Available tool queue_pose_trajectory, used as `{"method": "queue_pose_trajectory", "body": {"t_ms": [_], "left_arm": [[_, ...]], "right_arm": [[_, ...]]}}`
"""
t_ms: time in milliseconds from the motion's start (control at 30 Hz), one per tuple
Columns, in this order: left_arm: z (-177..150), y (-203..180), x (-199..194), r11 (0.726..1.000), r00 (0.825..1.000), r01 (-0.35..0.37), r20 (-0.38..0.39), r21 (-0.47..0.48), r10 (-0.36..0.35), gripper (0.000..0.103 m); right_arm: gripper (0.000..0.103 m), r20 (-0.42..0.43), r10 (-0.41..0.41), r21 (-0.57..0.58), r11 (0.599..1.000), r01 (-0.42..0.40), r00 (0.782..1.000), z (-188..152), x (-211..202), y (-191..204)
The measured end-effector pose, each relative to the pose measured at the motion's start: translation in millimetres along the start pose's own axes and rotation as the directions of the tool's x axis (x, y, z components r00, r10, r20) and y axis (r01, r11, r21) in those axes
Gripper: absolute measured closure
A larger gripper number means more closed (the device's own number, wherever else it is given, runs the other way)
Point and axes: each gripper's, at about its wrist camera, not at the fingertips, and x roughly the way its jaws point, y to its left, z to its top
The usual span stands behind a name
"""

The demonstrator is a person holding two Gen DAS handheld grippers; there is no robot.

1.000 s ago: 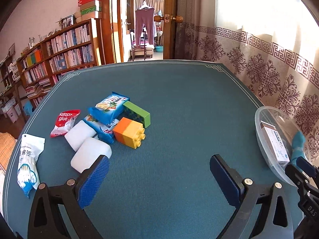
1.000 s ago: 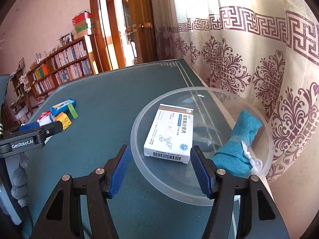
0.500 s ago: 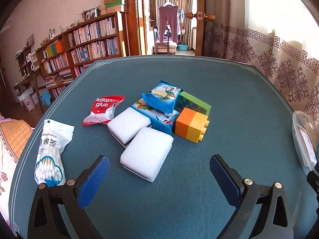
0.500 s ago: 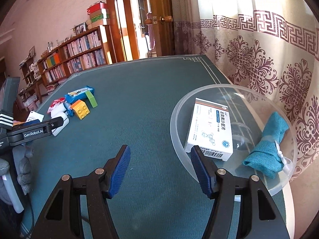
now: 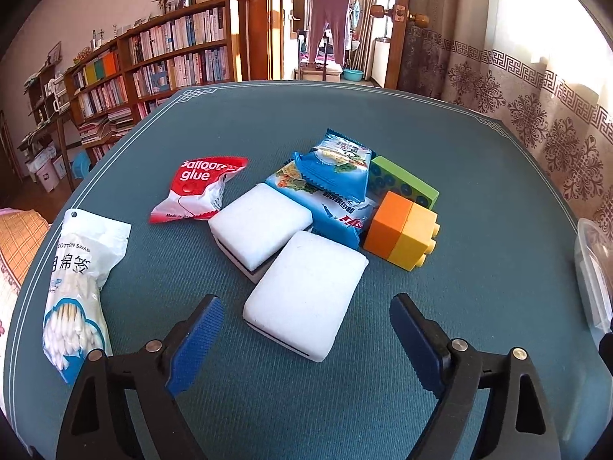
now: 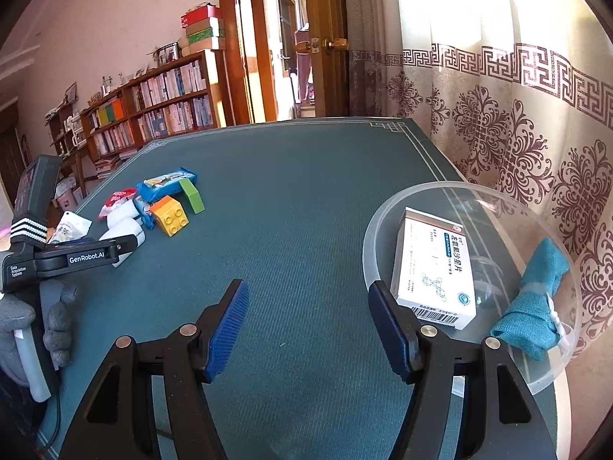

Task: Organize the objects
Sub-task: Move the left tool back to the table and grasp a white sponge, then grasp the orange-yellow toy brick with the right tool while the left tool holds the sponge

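Note:
My left gripper (image 5: 306,339) is open, its fingers either side of the near end of a white sponge (image 5: 306,295), not touching. Behind lie a second white sponge (image 5: 260,226), blue snack packets (image 5: 333,176), an orange-yellow brick (image 5: 402,234), a green brick (image 5: 402,184), a red balloon glue packet (image 5: 199,191) and a cotton swab bag (image 5: 76,287). My right gripper (image 6: 308,329) is open and empty above the table, beside a clear bowl (image 6: 383,211) holding a white medicine box (image 6: 433,268) and a teal cloth (image 6: 536,299).
The green table (image 5: 345,115) ends at a patterned curtain (image 6: 517,122) on the right. A bookshelf (image 5: 153,65) and an open doorway (image 5: 329,38) stand beyond the far edge. The bowl's rim (image 5: 590,268) shows at the right of the left wrist view.
My left gripper has moved left and forward up to the pile, so the near sponge now lies between its fingers. My right gripper has swung left away from over the bowl.

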Motion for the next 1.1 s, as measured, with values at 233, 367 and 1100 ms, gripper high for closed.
{"method": "queue_pose_trajectory", "body": {"t_ms": [233,367,1100], "left_arm": [[0,2,6,1.0,0.999,0.009,-0.031,0.002,-0.009,0.038],[1,1,5,1.0,1.0,0.003,-0.031,0.008,-0.003,0.047],[-17,24,-12,0.996,0.998,-0.059,-0.024,-0.065,0.057,0.048]], "right_arm": [[0.037,-0.011,0.039,-0.002,0.999,-0.039,0.999,5,9,11],[0.037,-0.031,0.085,0.007,0.996,-0.085,0.996,12,21,21],[0.037,-0.128,0.33,-0.022,0.942,-0.335,0.935,52,106,105]]}}
